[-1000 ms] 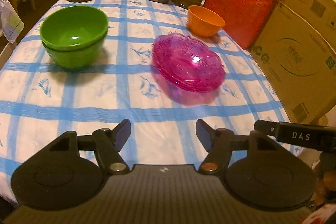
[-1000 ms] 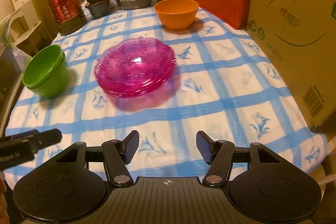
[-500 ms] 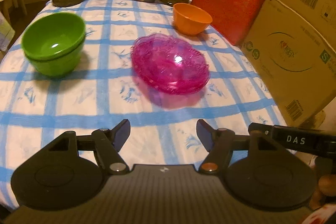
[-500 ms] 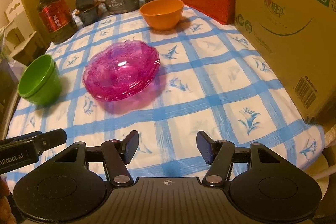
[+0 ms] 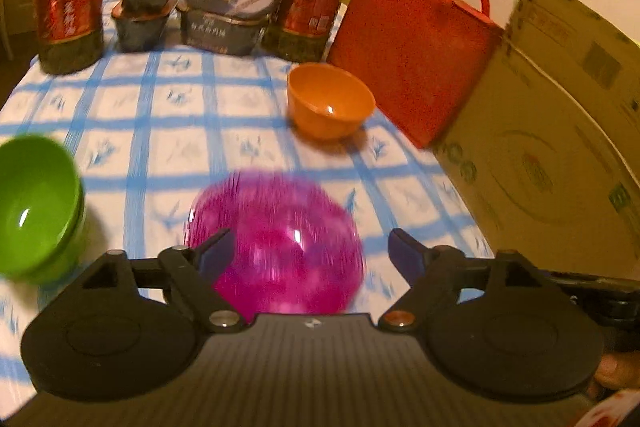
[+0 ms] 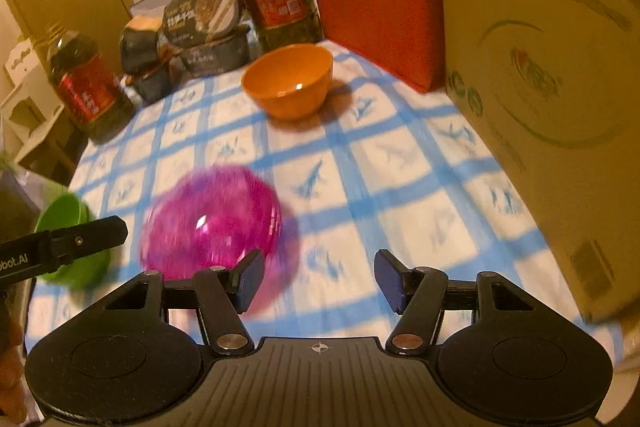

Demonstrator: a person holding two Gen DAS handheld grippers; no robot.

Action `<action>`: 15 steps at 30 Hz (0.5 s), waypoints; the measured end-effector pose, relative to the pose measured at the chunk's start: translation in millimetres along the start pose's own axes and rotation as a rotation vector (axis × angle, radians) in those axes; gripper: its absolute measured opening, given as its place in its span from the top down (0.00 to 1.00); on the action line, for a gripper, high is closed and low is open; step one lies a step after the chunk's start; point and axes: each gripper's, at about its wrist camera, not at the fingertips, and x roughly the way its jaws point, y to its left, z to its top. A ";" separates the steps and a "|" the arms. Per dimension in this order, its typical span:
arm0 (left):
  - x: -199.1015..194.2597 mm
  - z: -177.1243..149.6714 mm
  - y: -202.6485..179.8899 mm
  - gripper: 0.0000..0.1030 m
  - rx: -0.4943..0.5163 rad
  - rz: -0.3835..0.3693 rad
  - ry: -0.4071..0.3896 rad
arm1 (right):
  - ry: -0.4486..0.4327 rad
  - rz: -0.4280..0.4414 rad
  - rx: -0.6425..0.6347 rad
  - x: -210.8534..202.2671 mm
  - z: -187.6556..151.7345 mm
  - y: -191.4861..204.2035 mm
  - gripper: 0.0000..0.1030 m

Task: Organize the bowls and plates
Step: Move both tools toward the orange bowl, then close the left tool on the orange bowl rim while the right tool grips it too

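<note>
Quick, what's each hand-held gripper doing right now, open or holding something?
Left hand-held gripper: open, jaws have just been opening wider, holding nothing, above the pink plates.
Right hand-held gripper: open, holding nothing.

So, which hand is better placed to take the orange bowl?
Probably the right: in its view the orange bowl lies nearly straight ahead of its open tongs, while the left tongs sit over the pink plates.

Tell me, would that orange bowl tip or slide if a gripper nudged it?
The orange bowl looks like thin, smooth plastic, so it is probably light. It narrows to a small base, so a nudge at the rim might rock it. The tablecloth may offer some grip, so it would likely skid only a little.
</note>
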 end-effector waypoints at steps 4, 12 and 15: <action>39.2 37.5 5.2 0.17 0.013 0.012 -0.005 | -0.003 0.026 0.029 28.4 36.4 -8.3 0.41; 130.1 97.3 23.0 0.16 0.015 0.042 0.012 | 0.003 0.045 0.059 96.0 103.9 -26.3 0.41; 160.5 113.5 30.1 0.16 0.003 0.056 0.021 | 0.000 0.056 0.058 123.7 129.1 -30.8 0.41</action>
